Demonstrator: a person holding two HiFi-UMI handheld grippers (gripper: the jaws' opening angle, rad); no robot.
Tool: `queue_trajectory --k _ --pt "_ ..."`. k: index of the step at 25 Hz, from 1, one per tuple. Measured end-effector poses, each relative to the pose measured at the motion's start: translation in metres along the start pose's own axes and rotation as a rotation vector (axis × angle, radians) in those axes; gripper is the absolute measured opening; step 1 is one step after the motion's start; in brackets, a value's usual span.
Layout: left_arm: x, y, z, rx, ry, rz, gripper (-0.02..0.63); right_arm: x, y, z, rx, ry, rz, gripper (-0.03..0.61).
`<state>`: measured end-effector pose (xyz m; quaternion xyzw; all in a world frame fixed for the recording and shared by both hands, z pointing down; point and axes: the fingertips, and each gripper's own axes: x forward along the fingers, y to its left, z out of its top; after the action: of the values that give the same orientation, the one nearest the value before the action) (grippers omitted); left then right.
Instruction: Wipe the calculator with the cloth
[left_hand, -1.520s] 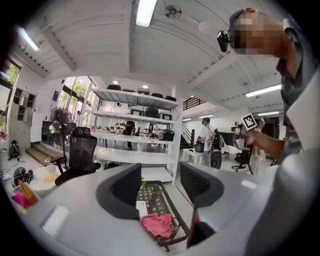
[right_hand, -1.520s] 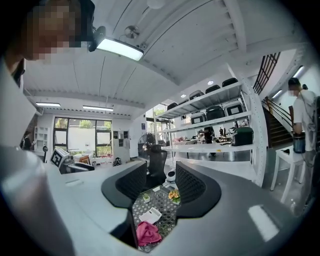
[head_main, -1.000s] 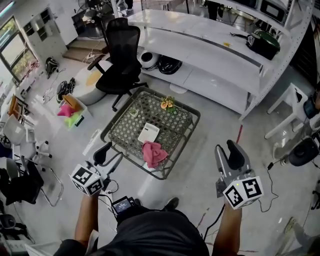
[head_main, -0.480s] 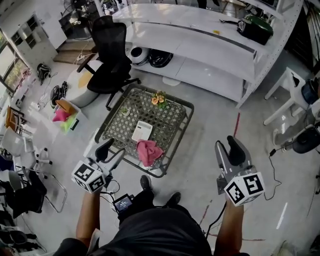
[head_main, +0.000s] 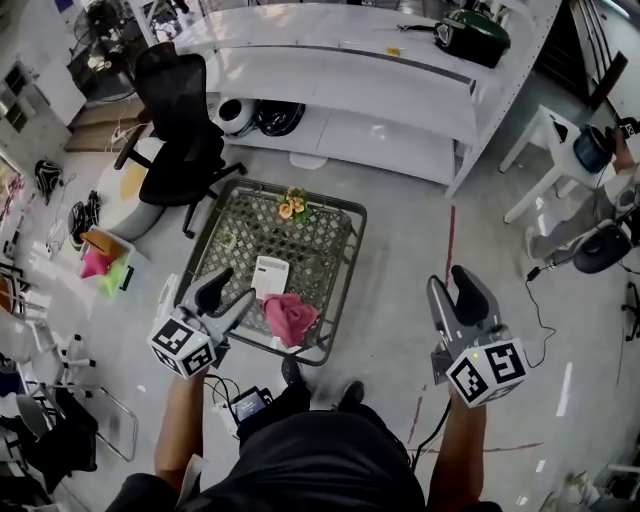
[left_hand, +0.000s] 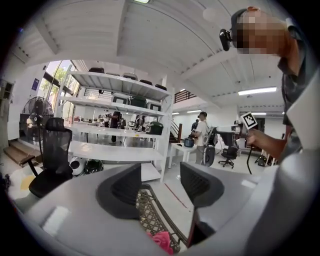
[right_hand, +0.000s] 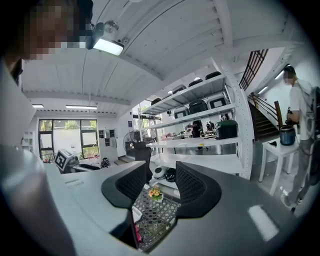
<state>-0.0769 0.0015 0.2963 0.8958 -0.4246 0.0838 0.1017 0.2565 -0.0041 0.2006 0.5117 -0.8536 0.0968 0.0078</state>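
Both my jaws stand apart, nothing between them: left gripper (head_main: 228, 298) at lower left of the head view, right gripper (head_main: 455, 296) at lower right. The white calculator (head_main: 270, 276) lies at frame centre on the wire-mesh table (head_main: 346, 262). The pink cloth (head_main: 291, 318) sits crumpled just below it.

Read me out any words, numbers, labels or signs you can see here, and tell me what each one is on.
No text here reads legibly.
White flat calculator: keys and display too small to read.
Black-and-white marker cubes: square patterns only, no words.
Small black screen device at the person's waist: too blurred to read.
Blue wall sign: too small to read.
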Motion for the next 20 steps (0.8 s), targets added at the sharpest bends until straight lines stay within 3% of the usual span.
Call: queue_trajectory --k 10,20 --pt "0.016 0.059 -0.02 -0.021 0.044 -0.118 0.265 0.046 0.038 -0.001 0.0 0.005 -0.084 0.161" --pt "0.043 0.077 -0.088 -0.052 0.161 -0.259 0.273 0.072 0.075 -0.02 -0.016 0.066 -0.152 0.161"
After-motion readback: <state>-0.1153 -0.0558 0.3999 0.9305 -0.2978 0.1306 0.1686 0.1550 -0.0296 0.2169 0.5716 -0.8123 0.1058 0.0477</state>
